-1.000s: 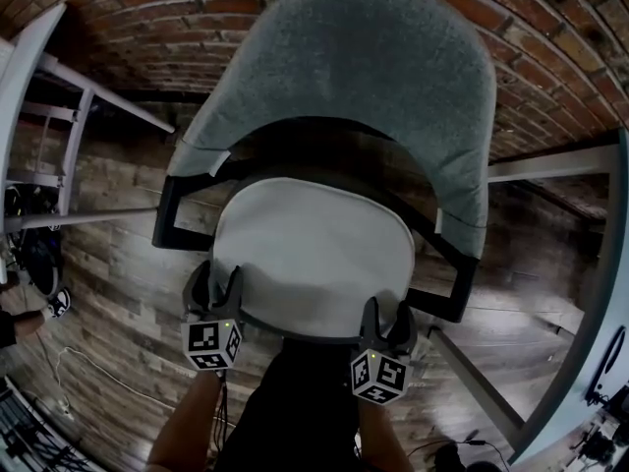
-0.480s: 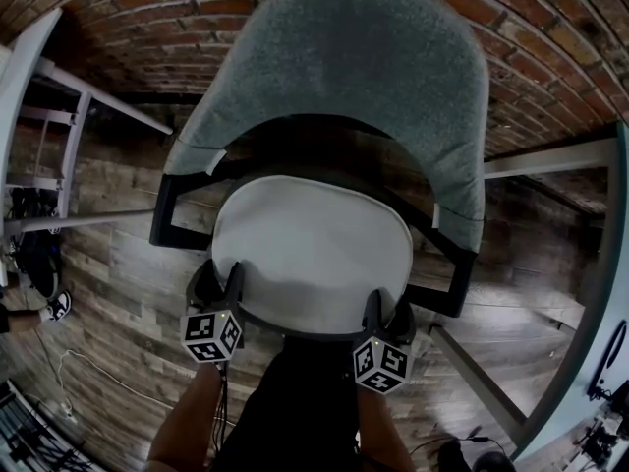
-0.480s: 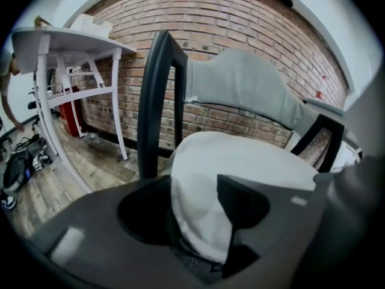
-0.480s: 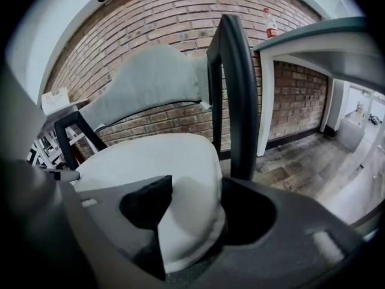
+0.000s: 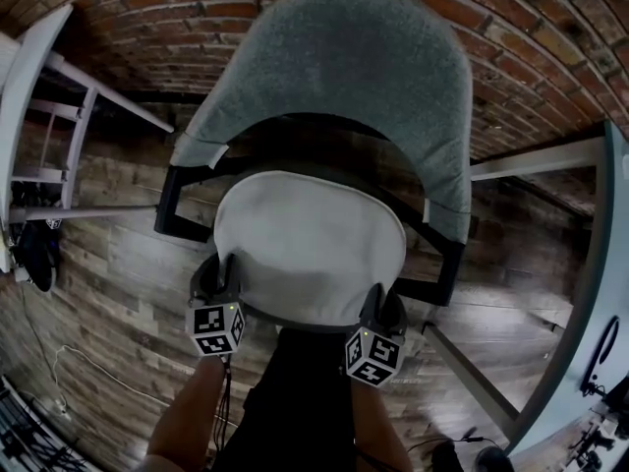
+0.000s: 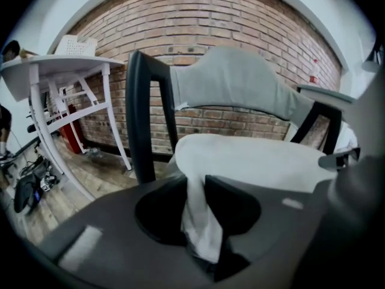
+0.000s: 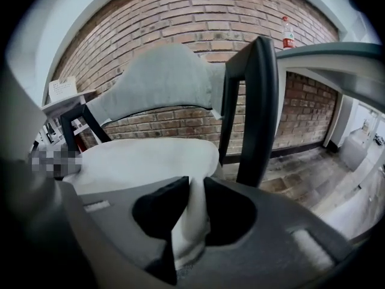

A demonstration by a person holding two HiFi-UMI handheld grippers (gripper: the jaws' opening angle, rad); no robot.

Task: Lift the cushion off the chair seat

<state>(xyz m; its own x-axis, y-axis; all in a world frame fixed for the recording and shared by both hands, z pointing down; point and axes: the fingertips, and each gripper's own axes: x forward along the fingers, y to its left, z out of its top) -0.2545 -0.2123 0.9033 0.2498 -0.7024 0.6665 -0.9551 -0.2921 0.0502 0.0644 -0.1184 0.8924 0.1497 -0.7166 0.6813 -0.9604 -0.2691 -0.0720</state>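
**No writing we can read**

We find no word, number or brand that can be read in any view. The nearest things to signs are the black-and-white square markers on the cube [image 5: 215, 328] of the left gripper [image 5: 217, 277] and the cube [image 5: 372, 355] of the right gripper [image 5: 385, 308]. They carry patterns, not letters. In the right gripper view a bottle [image 7: 288, 32] on the far right surface [image 7: 337, 50] wears a red label, too small for us to read.

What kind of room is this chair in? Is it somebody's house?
Probably an office or workroom rather than a home, though I can't be sure. It has a bare brick wall, a white work table on metal legs, and a wooden plank floor.
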